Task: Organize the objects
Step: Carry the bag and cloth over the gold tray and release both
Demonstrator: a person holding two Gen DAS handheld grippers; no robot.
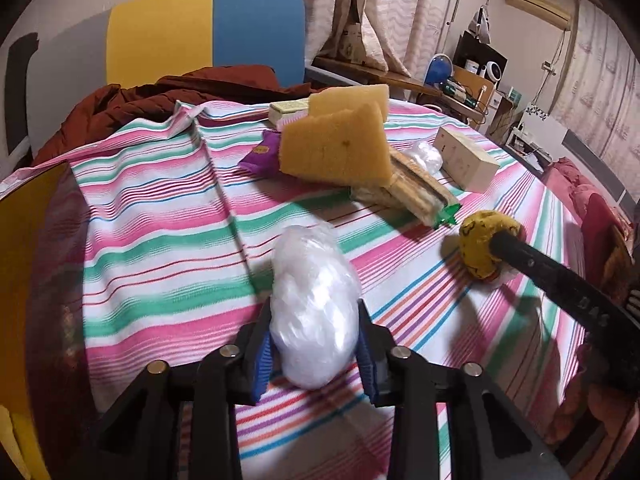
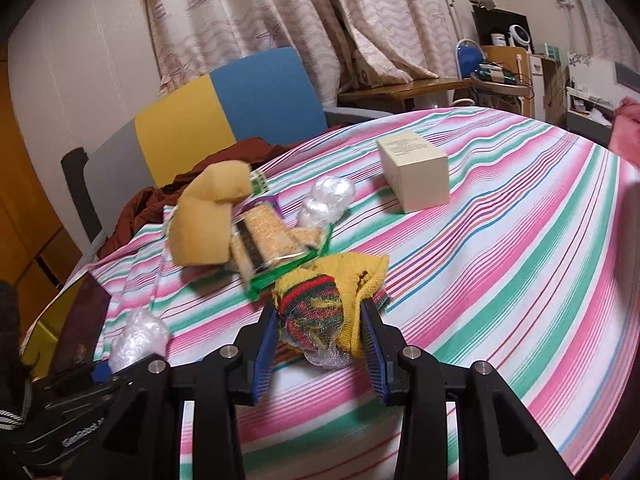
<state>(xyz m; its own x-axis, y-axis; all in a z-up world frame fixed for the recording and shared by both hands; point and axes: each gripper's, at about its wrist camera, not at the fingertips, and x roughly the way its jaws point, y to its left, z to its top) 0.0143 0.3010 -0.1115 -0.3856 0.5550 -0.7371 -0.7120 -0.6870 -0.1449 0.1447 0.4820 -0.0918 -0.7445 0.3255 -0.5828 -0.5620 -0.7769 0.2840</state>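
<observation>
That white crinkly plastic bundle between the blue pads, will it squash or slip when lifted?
The plastic bundle looks puffy and crumpled, so it probably squashes easily and weighs little. Its glossy film may slip between the left gripper pads.

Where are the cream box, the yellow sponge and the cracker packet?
cream box [image 2: 424,180], right wrist view, its front face
yellow sponge [image 1: 336,148], left wrist view, its broad face
cracker packet [image 1: 416,188], left wrist view, its clear wrapper
</observation>
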